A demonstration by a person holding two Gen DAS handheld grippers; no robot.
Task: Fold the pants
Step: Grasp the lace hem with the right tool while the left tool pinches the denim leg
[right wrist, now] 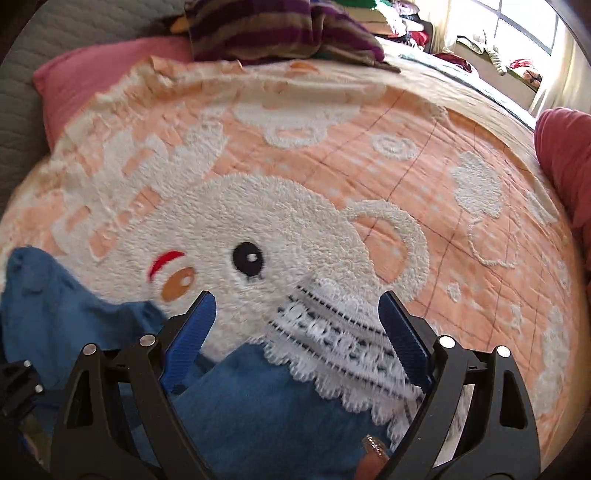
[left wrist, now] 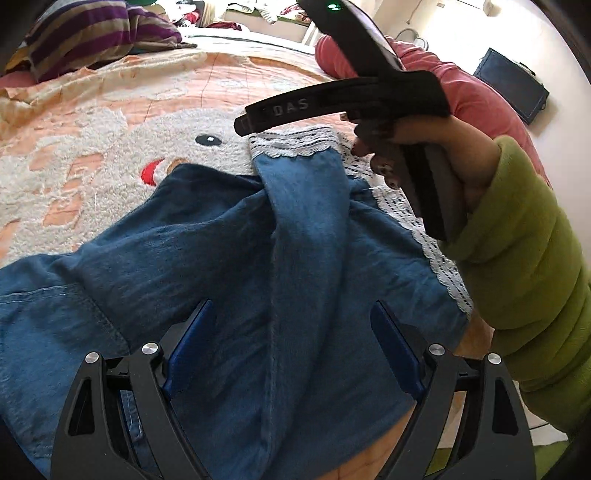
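Observation:
Blue denim pants (left wrist: 229, 251) with white lace cuffs (left wrist: 291, 146) lie rumpled on a peach bedspread (left wrist: 229, 81) with a white bear pattern. One leg is folded across the other. My left gripper (left wrist: 291, 314) hovers open over the middle of the denim, its blue pads (left wrist: 188, 347) wide apart and not pressing on cloth. My right gripper (right wrist: 297, 306) is open above a lace cuff (right wrist: 343, 343), which lies below and between its fingers (right wrist: 400, 339) without being pinched. In the left wrist view the right tool (left wrist: 369, 99) is held by a hand (left wrist: 443, 147) in a green sleeve.
A purple and tan striped blanket (right wrist: 280, 29) is heaped at the head of the bed. Pink pillows (right wrist: 565, 155) lie along the bed's edges. A dark flat object (left wrist: 513, 85) rests on the floor beside the bed. Piled clothes (right wrist: 413, 26) sit near a window.

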